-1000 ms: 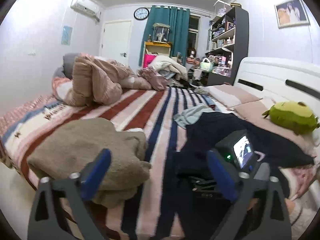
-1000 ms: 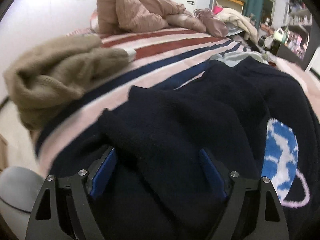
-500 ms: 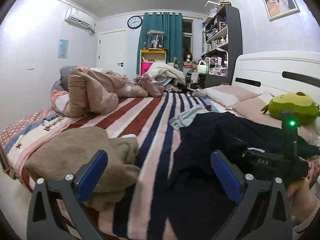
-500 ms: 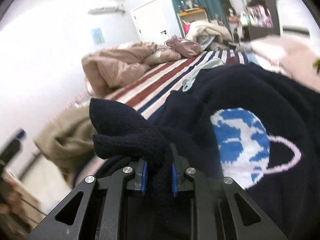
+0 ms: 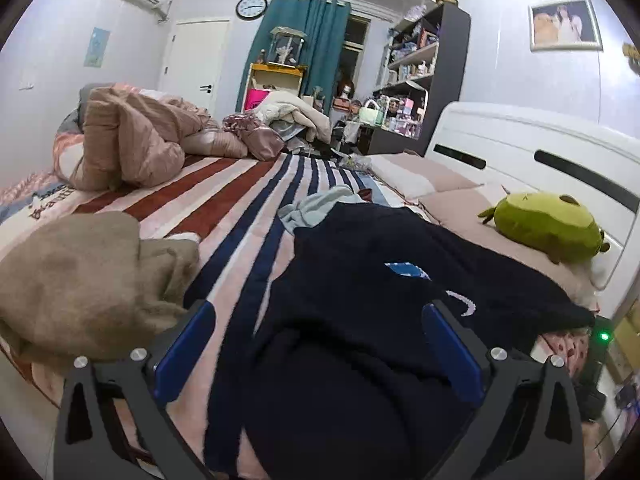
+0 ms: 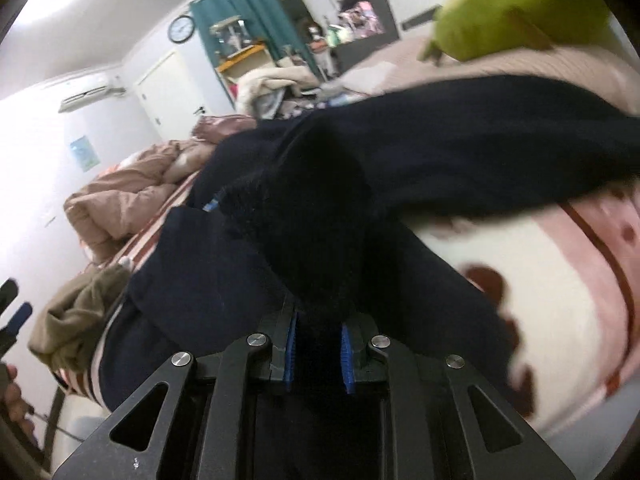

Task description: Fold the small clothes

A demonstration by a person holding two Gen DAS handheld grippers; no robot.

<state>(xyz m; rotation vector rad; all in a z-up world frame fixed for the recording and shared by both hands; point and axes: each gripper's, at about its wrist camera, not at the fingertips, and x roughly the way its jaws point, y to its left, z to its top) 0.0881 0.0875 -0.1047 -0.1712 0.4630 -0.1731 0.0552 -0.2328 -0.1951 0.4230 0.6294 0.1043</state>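
A dark navy sweater (image 5: 360, 304) with a blue and pink planet design lies spread on the striped bed, partly folded over so only slivers of the design show. My left gripper (image 5: 316, 344) is open and hovers over the sweater's near part, fingers on either side of it. My right gripper (image 6: 318, 356) is shut on a bunched fold of the navy sweater (image 6: 320, 216) and holds it lifted and pulled across toward the right side of the bed.
A crumpled tan garment (image 5: 88, 280) lies on the bed's left. A light blue cloth (image 5: 316, 212) lies beyond the sweater. A green plush toy (image 5: 548, 228) sits on the pillows by the white headboard (image 5: 540, 148). A pink duvet (image 5: 128, 140) is heaped at the far left.
My right gripper closed on a fold of the sweater, lifted it and carried it across to the right, covering most of the planet design. My left gripper moved in over the sweater, still open.
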